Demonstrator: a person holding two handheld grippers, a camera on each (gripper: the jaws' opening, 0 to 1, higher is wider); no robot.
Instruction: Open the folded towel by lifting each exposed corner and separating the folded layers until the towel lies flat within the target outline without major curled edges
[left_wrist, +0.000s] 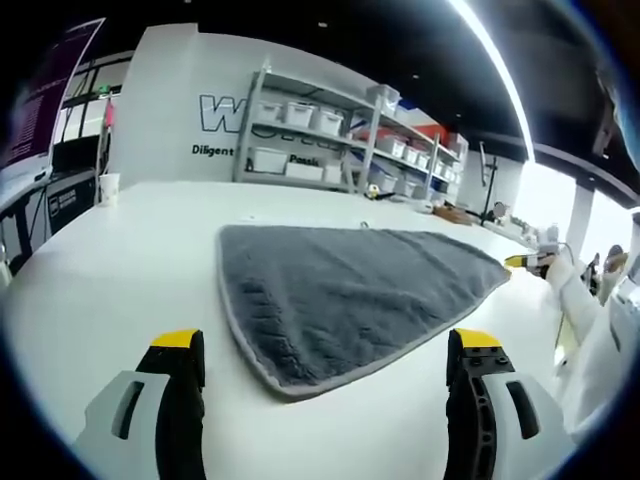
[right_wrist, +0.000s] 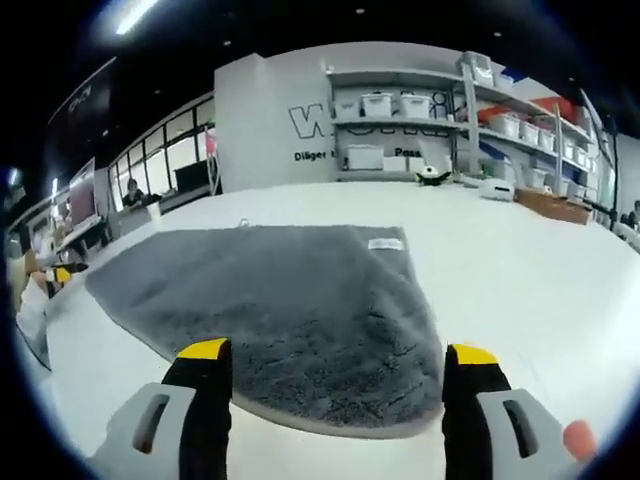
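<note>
Both tools are spread wide w/ nothing between the jaws. Left tool hangs low over the white desk, its yellow-tipped jaws standing either side of the towel's near rounded corner, apart from the cloth, not touching it. Right tool sits the same way in the right gripper view, jaws released, the towel's near edge lying just ahead of and between them. Grey towel lies spread on the desk, looks flat, w/ a lighter bound hem running round it; in the left gripper view it narrows to a point toward the right. In the right gripper view the towel shows a small white label near its far right corner and a tiny loop at the far edge. Can't tell if any fold layer is left under it, and I can't make out a target outline on the desk. Behind the desk, metal shelves w/ white bins stand against a white wall w/ dark lettering. At the right edge of the left gripper view a person's white sleeve reaches over the desk, w/ a yellow-tipped thing by the hand; too small to say more.
</note>
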